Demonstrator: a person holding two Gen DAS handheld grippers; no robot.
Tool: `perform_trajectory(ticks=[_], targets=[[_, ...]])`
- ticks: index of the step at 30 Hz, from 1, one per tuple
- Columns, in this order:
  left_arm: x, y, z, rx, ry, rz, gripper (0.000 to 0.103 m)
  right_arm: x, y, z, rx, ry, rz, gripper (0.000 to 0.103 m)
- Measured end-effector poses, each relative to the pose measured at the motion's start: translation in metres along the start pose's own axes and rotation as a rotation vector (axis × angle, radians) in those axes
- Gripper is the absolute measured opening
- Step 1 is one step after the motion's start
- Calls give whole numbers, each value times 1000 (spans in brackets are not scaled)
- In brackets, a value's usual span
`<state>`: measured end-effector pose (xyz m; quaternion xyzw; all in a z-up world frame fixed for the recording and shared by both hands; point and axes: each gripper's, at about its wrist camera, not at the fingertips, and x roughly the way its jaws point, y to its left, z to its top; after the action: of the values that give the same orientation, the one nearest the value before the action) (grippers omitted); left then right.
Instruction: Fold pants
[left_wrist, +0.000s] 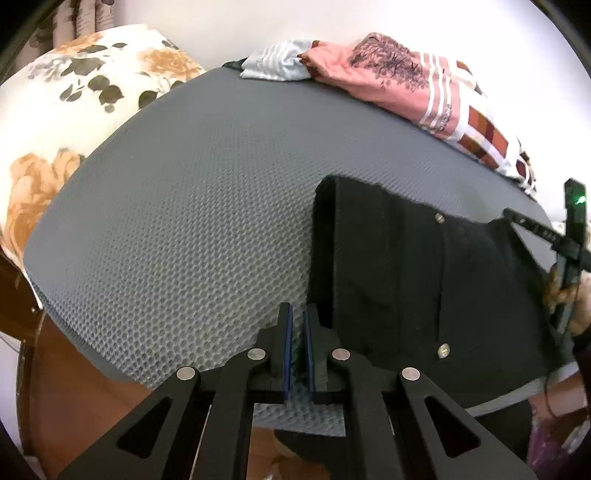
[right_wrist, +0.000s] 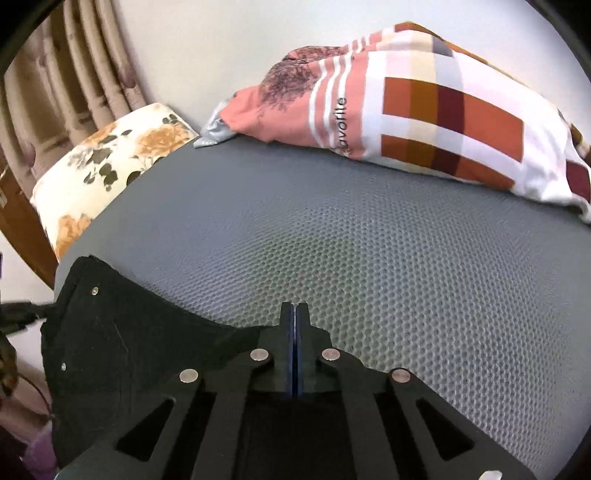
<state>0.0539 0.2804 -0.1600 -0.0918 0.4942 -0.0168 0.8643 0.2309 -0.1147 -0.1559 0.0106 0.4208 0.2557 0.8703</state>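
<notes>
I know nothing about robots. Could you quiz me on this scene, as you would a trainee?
1. What colour are the pants? A black, B pink, C white.
2. True or false: the pillow lies apart from the pants.
3. Fill in: the cushion beside the grey mat is printed with ___.

Key: 1 A. 2 True. 3 flowers.

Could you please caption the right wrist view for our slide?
Right gripper shut on black buttoned pants spread over a grey mesh mattress.
</notes>
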Motion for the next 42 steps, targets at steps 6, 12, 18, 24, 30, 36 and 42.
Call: perform_trajectory(ticks=[6,12,18,24,30,36,42], targets=[[-19,2,7,-31,-39,-47,12,-16,2,-7,-26,22,72,42],[-9,-21,10,49,21,-97,59,-18,3,-13,-83,41,98,49],[8,-41,-2,115,54,-78,54,-2,11,-12,-147,91,112,39],[7,-46,0,133,21,-14,32,4,22,-11,-196,102,95,8],[-5,-45,16,105,-58,3,26,2,10,-4,-99,27,76,4],[20,-38,5,78,14,13,28,17,2,-3,-63,75,84,13],[7,-48,5,126,-12,100,54,-17,-25,0,129,-46,113,39]])
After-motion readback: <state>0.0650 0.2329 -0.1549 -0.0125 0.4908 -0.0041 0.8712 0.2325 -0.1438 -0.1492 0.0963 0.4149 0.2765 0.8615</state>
